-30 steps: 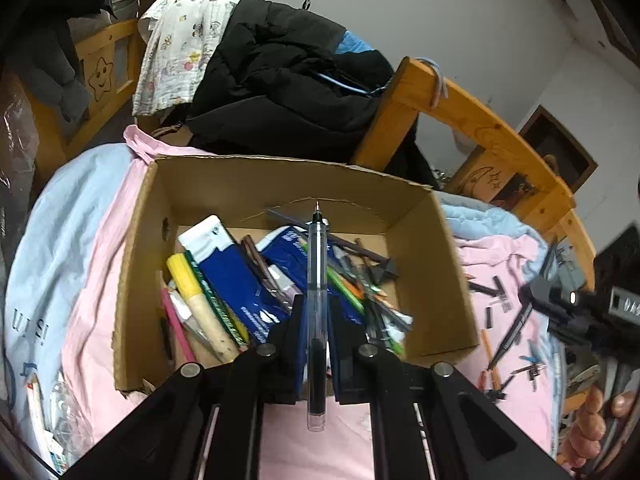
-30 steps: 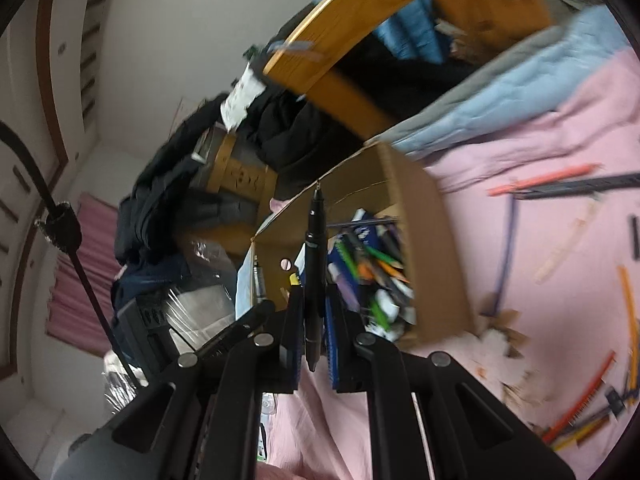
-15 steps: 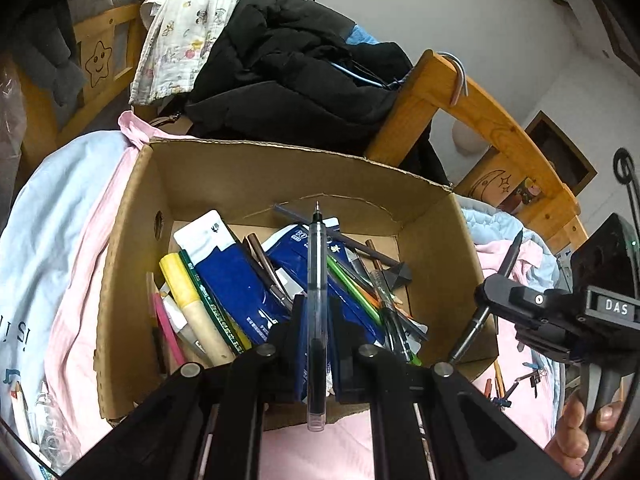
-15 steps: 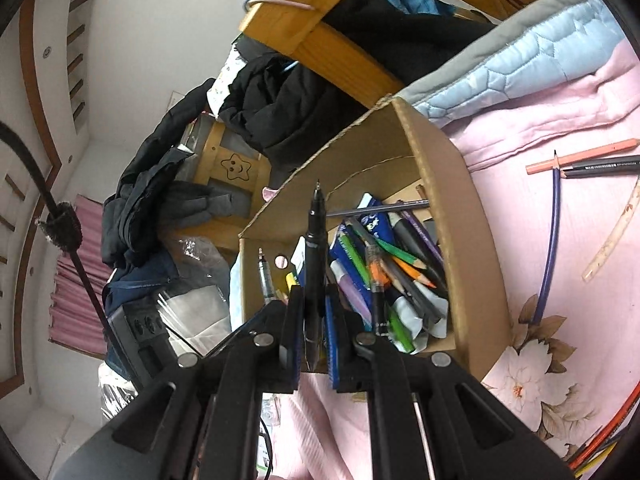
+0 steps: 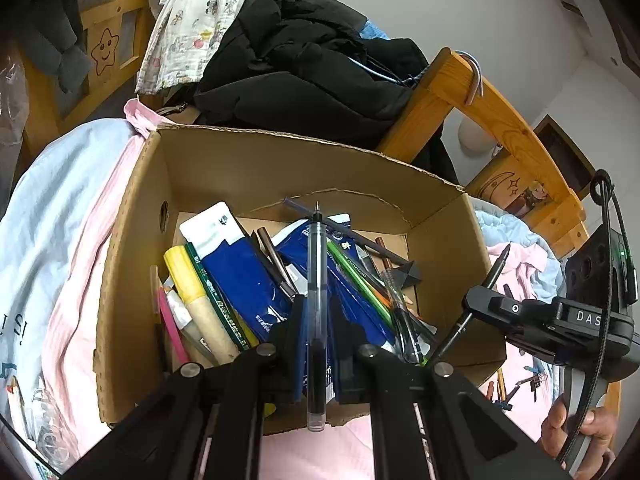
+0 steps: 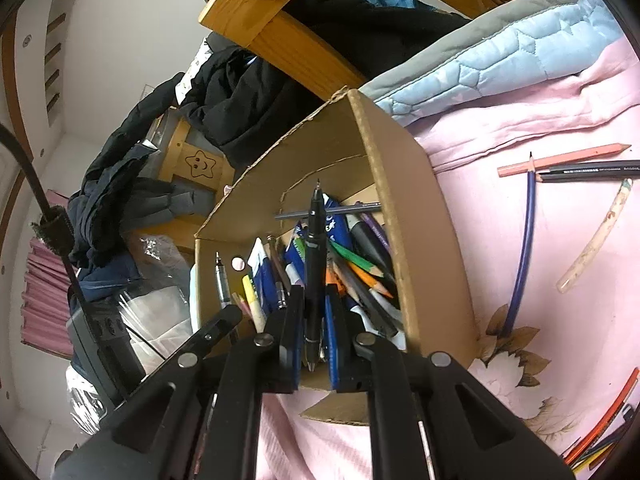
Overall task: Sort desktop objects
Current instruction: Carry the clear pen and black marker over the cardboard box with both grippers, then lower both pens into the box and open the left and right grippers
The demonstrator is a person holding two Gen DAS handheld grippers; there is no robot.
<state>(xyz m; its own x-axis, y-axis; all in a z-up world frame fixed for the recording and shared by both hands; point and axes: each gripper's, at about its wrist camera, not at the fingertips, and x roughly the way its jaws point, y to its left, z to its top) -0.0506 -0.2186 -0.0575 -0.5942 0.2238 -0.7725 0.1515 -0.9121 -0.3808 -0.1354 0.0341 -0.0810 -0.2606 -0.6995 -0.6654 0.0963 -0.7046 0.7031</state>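
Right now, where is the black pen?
The black pen is clamped in the right gripper, pointing over the cardboard box; in the left wrist view it shows at right, by the box's right wall.

Right gripper clamped on slim black pen, tip pointing up and away, over open brown cardboard box. Box crammed with green and orange pencils, blue packets, yellow marker. Other black gripper at box's left edge, gripping clear-barrelled pen. Loose pencils on pink floral bedsheet to right: blue pencil, salmon pencil.
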